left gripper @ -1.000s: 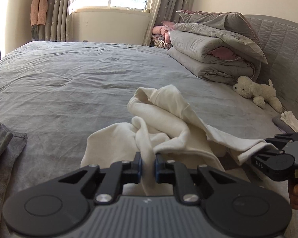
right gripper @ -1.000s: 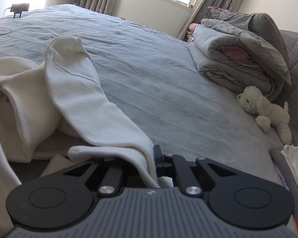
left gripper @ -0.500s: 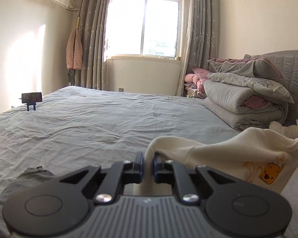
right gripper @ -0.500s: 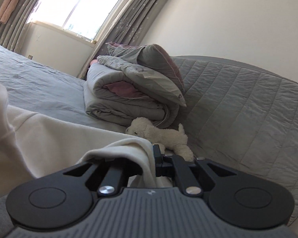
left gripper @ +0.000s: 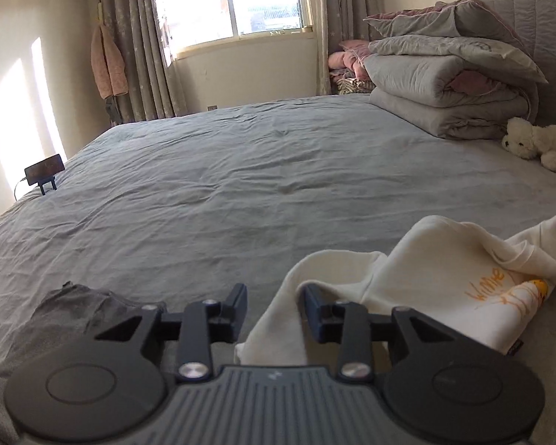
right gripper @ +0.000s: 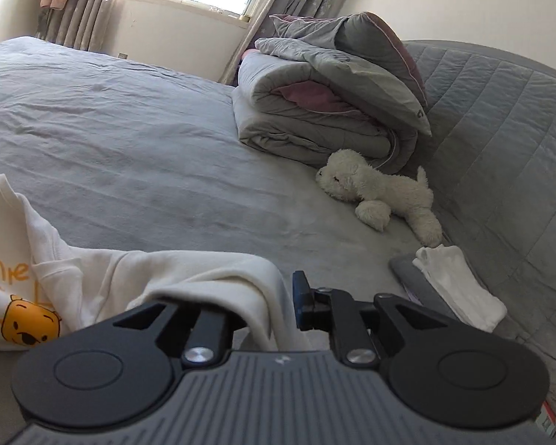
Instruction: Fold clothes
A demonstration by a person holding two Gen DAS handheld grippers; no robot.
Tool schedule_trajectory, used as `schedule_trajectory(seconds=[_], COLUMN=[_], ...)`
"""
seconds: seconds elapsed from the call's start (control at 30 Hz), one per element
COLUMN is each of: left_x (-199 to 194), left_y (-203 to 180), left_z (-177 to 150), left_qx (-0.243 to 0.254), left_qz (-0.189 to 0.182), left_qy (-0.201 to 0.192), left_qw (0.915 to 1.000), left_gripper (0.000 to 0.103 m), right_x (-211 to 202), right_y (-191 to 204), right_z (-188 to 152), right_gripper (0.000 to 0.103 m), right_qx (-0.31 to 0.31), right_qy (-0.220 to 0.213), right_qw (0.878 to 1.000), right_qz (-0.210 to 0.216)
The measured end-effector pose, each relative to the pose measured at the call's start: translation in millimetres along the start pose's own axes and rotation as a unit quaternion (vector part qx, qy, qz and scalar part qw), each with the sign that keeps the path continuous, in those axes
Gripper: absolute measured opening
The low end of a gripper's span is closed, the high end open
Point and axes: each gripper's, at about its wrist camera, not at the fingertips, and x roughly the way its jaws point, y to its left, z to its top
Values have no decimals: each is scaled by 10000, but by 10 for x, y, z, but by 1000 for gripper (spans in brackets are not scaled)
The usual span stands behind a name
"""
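A cream sweatshirt with an orange cartoon-bear print lies rumpled on a grey bedspread, filling the lower right of the left wrist view and the lower left of the right wrist view. The left gripper stands with its jaws wide apart, a strip of the cream cloth lying loose in the gap. The right gripper also shows a broad gap, with cloth draped over its left finger, hiding the tip. A dark grey garment sits at lower left in the left view. Folded quilts, a white plush dog and white socks lie toward the padded headboard at right.
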Motion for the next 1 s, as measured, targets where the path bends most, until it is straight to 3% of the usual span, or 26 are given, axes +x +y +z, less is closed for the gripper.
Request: schedule_trajectory(seconds=[0.07, 0.23, 0.47, 0.53, 0.63, 0.73, 0.83, 0.87, 0.9, 0.93, 1.0], left_x=[15, 78, 205, 343, 607, 767, 765, 757, 746, 725, 649], left_y=[39, 104, 272, 319, 351, 338, 249, 223, 194, 170, 139], left_z=[0, -13, 105, 154, 132, 66, 42, 37, 39, 45, 75], left_qx=[-198, -571, -767, -740, -879, -1186, -1049, -982, -905, -826, -714], left_qz=[-105, -257, -70, -38, -412, -666, -833, -878, -919, -912, -846], left_qy=[65, 269, 375, 510, 931, 1259, 1297, 1306, 1298, 1255, 1022], left_qw=[9997, 9977, 9963, 9959, 9909, 9827, 9825, 9827, 9831, 9844, 9886], left_gripper=[68, 73, 80, 81, 82, 81, 67, 52, 30, 20, 15], right_x=[-9, -21, -223, -143, 54, 69, 23, 8, 11, 25, 66], right_y=[3, -93, -248, -250, -222, -174, -125, -113, -107, -106, -122], right_z=[6, 42, 115, 112, 75, 46, 49, 55, 57, 57, 43], right_gripper=[42, 42, 44, 50, 54, 54, 54, 55, 56, 56, 56], right_qx=[74, 461, 888, 887, 763, 656, 513, 457, 411, 372, 359], right_qy=[13, -10, -786, -552, 26, 71, -88, -155, -165, -145, -35], right_qw=[10000, 9989, 9923, 9935, 9961, 9976, 9986, 9988, 9989, 9989, 9987], right_qz=[16, 116, -356, -443, -431, -215, -84, -104, -166, -253, -348])
